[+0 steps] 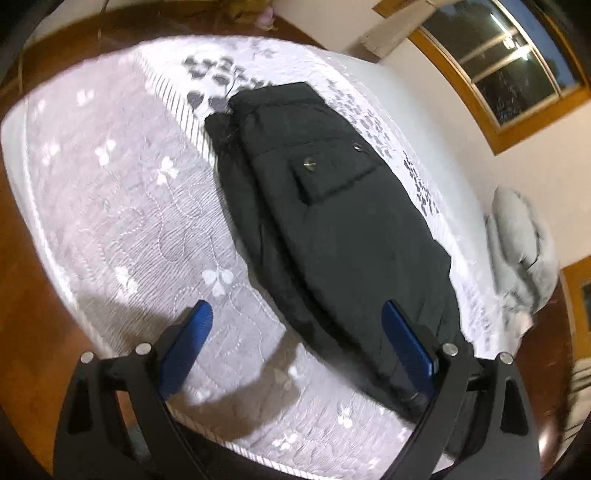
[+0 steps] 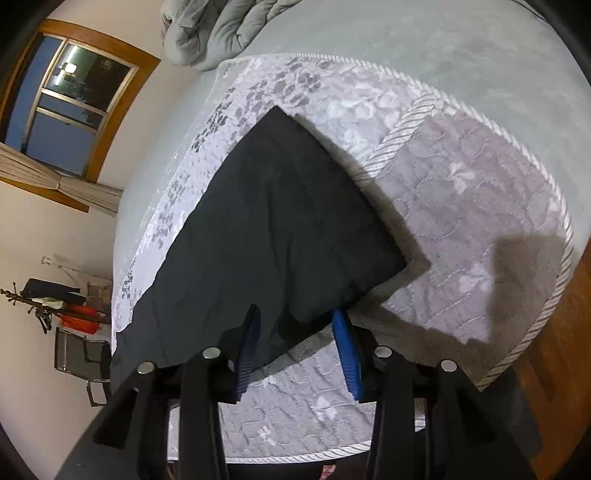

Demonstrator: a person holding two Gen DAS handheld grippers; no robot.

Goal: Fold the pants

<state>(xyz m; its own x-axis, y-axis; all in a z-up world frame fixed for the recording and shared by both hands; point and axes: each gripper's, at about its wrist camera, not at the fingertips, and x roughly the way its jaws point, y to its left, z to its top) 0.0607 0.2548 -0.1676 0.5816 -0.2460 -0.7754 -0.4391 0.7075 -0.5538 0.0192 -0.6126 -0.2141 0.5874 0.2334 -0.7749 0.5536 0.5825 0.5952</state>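
Both grippers hang over a bed. Left gripper (image 1: 297,336) has its blue pads spread wide with nothing between them; its left pad (image 1: 188,347) is over the quilt (image 1: 110,206), and its right pad (image 1: 406,343) is over the near end of the pants (image 1: 332,206), though contact cannot be judged. Right gripper (image 2: 297,341) is partly open. A loose corner of the pants (image 2: 266,236) hangs down between its pads, close against the left pad (image 2: 248,345) and apart from the right pad (image 2: 347,354), so the cloth is not pinched.

In the left wrist view the dark pants lie lengthwise on the quilt, folded leg over leg, with a flap pocket (image 1: 328,173) and its small metal snap facing up. In the right wrist view the cloth rises from the bed as a broad dark sheet with a sharp far corner, casting a shadow on the quilt to its right.

A grey duvet (image 2: 218,33) is bunched at the far end of the mattress. A wood-framed window (image 2: 70,99) is in the pale wall, and the floor (image 1: 33,302) is brown wood.
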